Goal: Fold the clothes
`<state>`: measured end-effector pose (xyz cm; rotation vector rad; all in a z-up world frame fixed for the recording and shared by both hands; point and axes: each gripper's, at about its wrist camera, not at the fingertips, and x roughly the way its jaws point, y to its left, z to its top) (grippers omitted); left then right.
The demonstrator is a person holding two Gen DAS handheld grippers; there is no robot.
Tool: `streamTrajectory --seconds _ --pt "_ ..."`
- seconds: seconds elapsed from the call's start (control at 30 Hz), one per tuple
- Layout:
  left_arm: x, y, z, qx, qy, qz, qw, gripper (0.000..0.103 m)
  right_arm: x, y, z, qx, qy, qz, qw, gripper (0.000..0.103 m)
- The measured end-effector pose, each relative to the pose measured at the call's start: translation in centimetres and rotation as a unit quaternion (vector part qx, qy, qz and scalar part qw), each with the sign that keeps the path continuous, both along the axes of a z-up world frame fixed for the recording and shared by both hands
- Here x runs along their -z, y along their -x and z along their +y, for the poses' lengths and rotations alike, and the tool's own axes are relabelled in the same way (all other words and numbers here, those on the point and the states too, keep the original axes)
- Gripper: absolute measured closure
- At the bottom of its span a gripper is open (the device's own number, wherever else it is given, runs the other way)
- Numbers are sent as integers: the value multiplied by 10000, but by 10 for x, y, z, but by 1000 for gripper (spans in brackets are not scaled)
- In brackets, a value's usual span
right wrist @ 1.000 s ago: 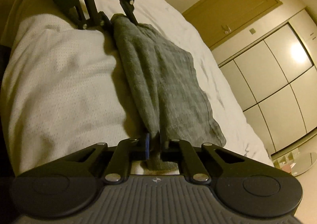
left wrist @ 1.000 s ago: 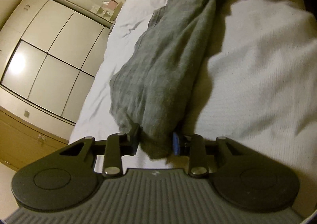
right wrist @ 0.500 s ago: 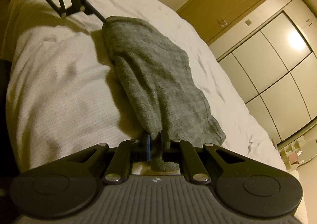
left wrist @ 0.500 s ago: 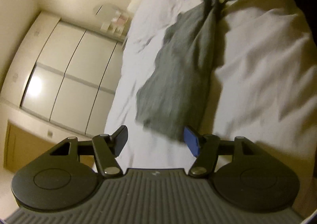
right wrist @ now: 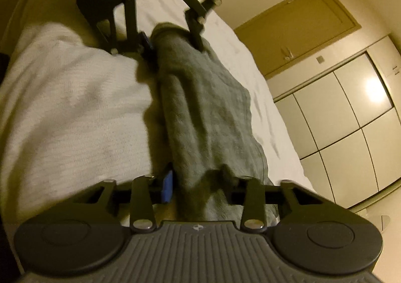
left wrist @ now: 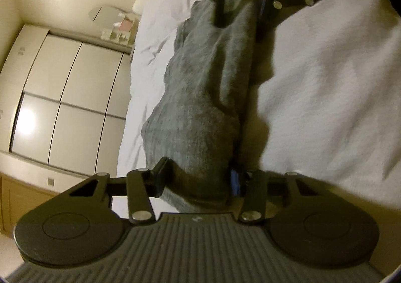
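Cloth (left wrist: 200,97), grey and folded long, is lying on the bed (left wrist: 325,87); left gripper (left wrist: 198,180) and right gripper (right wrist: 198,185) are straddling its opposite ends, jaws apart.

Setting: home bedroom, shown by a bed (left wrist: 160,40) under a white sheet and a white knit blanket (left wrist: 325,82), a wall of glossy built-in wardrobe doors (left wrist: 70,87) (ceiling light reflected in one panel), a wooden door (right wrist: 295,30), and a small round mirror (left wrist: 104,13).
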<state>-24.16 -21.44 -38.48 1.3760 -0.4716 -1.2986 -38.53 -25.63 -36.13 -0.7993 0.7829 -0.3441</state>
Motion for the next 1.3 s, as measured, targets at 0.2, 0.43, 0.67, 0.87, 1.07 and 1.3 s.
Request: streamTrajectory --seconds 0.2,0.43,0.67,0.87,1.07,1.3 --pt "-3 -9 3 -292 18 333 9990 75 -8 16 -10 187 -302 -109 9993 96" --pt "-10 3 23 -263 251 -102 9993 55 -16 23 -9 265 -184 -146 9994 90" --pt "-14 26 36 361 437 -538 9969 38 -17 31 9 104 3 -221 9997 64" --pt "-7 35 -13 541 -44 -731 9958 60 -10 -7 17 -288 263 43 9992 80" --pt "-18 15 -23 4 -224 143 9996 73 -18 5 -8 -151 -83 14 9999 103" --pt "-18 13 -15 -87 -244 512 9983 76 -23 18 -11 -185 -164 29 9997 103"
